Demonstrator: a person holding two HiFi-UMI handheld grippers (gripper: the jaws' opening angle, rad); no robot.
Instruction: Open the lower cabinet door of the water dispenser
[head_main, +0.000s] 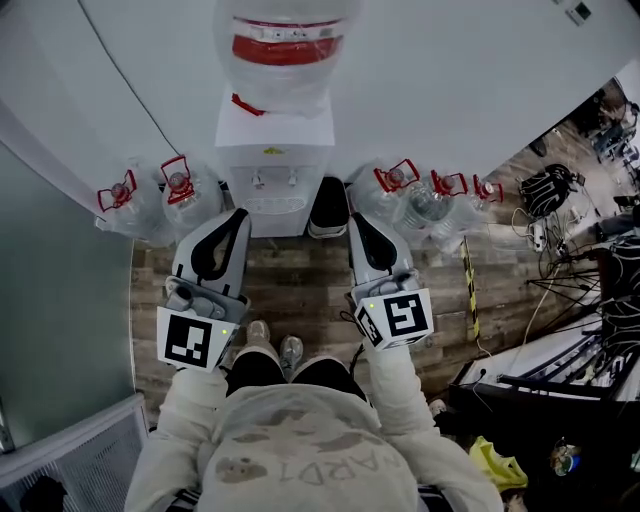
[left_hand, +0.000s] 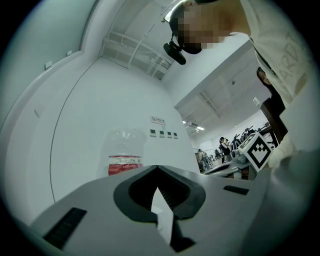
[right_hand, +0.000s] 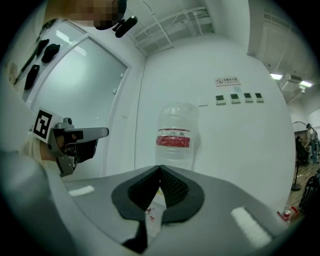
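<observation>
Wood-grain plank flooring (head_main: 300, 280) runs up to a smooth white wall (head_main: 450, 90), and against that wall stands the boxy white water dispenser (head_main: 275, 150), topped by a clear, rounded plastic bottle (head_main: 285, 45) with a red label band. Its two taps sit above a shallow drip tray. The lower cabinet door (head_main: 272, 226) is on the front beneath that tray, seen so steeply from the head view that only a narrow white strip shows, and whether it stands ajar cannot be told. Clear spare jugs with red wire handles (head_main: 150, 195) cluster on the floor at both sides of the dispenser. The left gripper (head_main: 238, 214) and the right gripper (head_main: 356, 220), both pale grey moulded shells with dark ribbed pads, point at the dispenser, one at each side of its front and near it, with no contact visible. Each gripper's own view shows its jaws clenched tip to tip with nothing between them. Four small square switch plates (right_hand: 237, 98) sit on the wall above the bottle. Tangled black cables (head_main: 590, 300) lie on the floor well off to the right.
</observation>
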